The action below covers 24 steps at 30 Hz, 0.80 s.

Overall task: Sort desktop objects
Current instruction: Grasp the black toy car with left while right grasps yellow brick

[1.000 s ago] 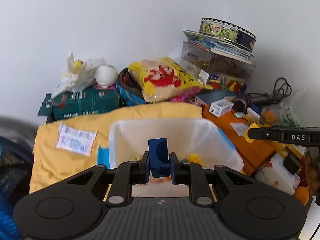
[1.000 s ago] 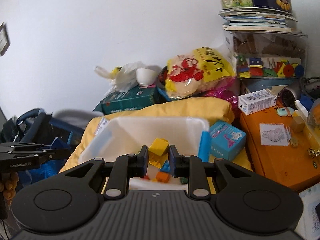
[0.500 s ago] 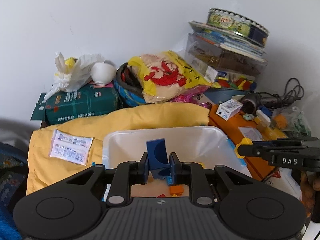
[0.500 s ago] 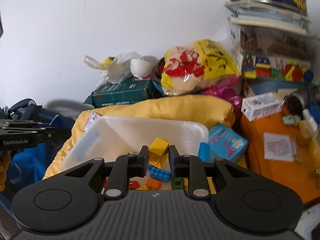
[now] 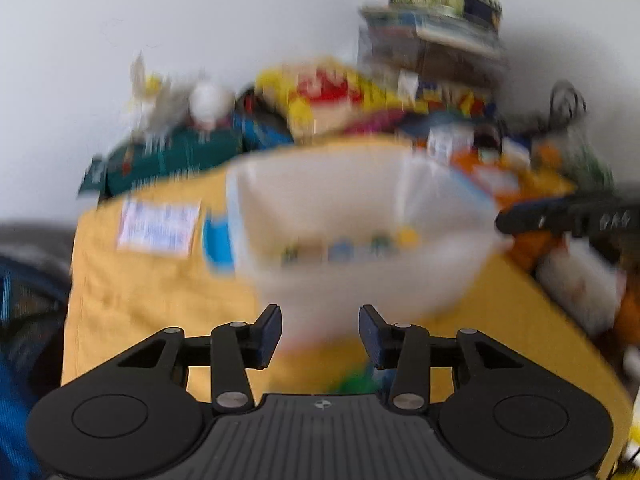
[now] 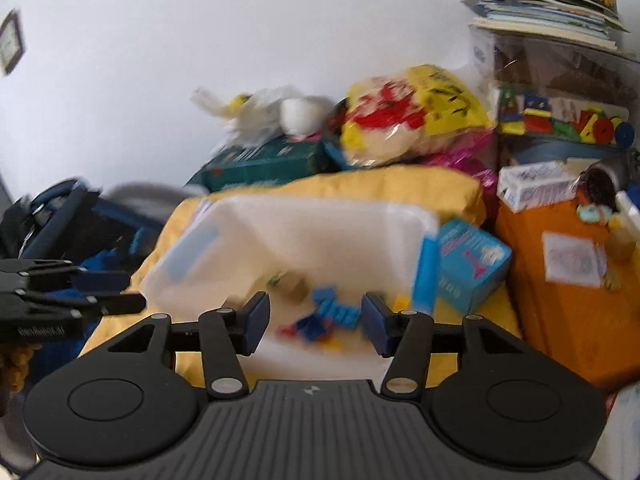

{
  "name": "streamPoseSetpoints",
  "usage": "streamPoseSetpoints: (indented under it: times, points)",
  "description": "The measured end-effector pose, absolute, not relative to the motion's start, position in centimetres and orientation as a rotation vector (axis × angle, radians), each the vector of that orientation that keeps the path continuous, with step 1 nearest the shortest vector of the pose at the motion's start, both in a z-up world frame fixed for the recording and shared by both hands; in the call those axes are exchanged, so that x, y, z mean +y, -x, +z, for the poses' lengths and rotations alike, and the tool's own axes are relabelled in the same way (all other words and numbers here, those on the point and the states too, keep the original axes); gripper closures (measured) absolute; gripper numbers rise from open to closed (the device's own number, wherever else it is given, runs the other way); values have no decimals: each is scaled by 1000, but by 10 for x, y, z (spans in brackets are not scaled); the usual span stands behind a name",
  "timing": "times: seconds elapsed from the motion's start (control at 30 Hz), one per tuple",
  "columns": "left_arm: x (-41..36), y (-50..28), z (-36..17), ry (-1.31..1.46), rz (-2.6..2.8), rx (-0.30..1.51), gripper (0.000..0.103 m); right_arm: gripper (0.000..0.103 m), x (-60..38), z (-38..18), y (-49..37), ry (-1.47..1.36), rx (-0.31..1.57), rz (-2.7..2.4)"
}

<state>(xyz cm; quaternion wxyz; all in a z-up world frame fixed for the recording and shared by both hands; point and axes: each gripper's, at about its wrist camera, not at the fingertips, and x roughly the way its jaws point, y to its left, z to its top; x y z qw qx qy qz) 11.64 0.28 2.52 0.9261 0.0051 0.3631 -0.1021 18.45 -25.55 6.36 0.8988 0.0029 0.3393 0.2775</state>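
Both wrist views low, close, facing the shared white bin (image 5: 360, 208) (image 6: 304, 232).

A plain white wall (image 6: 168, 80) is running behind the whole scene, evenly lit, with no shadows of note showing. A small dark-framed picture (image 6: 11, 42) is hanging on it at the far left. A yellow cloth (image 5: 132, 280) is covering the surface in front.

White bin (image 6: 320, 232) on yellow cloth (image 6: 400, 188)

Black hand-held gripper (image 5: 319, 330), blue finger pads (image 5: 269, 332), silver screws.
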Motion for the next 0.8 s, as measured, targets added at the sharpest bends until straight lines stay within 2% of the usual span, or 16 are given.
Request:
streamPoseSetpoints:
  times: [0.17,0.33,0.53,0.8]
  points:
    - [8,-90,-29,27,-177,870,56,49,-242,25,-141,66,752,614]
    - [7,-95,-61,16,-148,911,56,53,-225,-10,-137,102,806,577]
    - [1,-105,-75,6,-145,925,56,60,-212,-31,-148,108,828,514]
    - [-13,-116,-80,-25,-172,914,56,62,-192,-57,-165,171,860,490]
